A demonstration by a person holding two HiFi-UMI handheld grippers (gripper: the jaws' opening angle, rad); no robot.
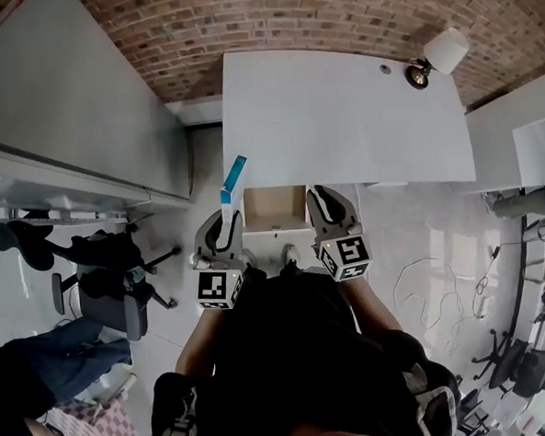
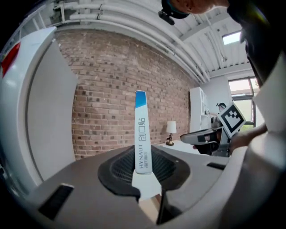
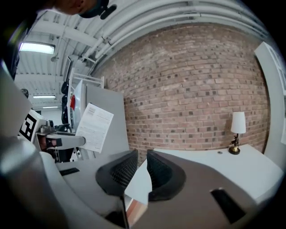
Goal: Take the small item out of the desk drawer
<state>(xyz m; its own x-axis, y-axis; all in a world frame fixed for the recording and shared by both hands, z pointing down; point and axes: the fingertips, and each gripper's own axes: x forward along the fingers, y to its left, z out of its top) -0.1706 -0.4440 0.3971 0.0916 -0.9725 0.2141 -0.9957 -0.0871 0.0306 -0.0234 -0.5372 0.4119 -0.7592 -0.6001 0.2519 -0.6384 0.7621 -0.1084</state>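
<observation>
We see the small box (image 1: 234,176), white with a blue top end, out of the drawer (image 1: 274,208) and just off the desk's (image 1: 340,116) near-left corner. It stands upright and slightly tilted in the left gripper (image 1: 225,223). In the left gripper view the box (image 2: 142,134) rises straight up from between the pads, with printed lettering running along its face. The left gripper (image 2: 143,169) has its jaws closed narrowly on the box's lower end.

The drawer is pulled out from under the desk's near edge and shows a bare wood-coloured inside. The right gripper (image 1: 327,204) sits at the drawer's right side, just under the same desk edge. In the right gripper view the right gripper (image 3: 137,172) has its jaws drawn close together. A white panel with a wood-coloured edge fills the narrow gap between them. We take it for the drawer's wall, gripped, though we cannot be sure.

On the desk's far-right corner stands a small lamp (image 1: 439,57) with a white shade. A brick wall (image 1: 288,13) runs behind the desk. An office chair (image 1: 110,278) stands on the floor well to the desk's left.
</observation>
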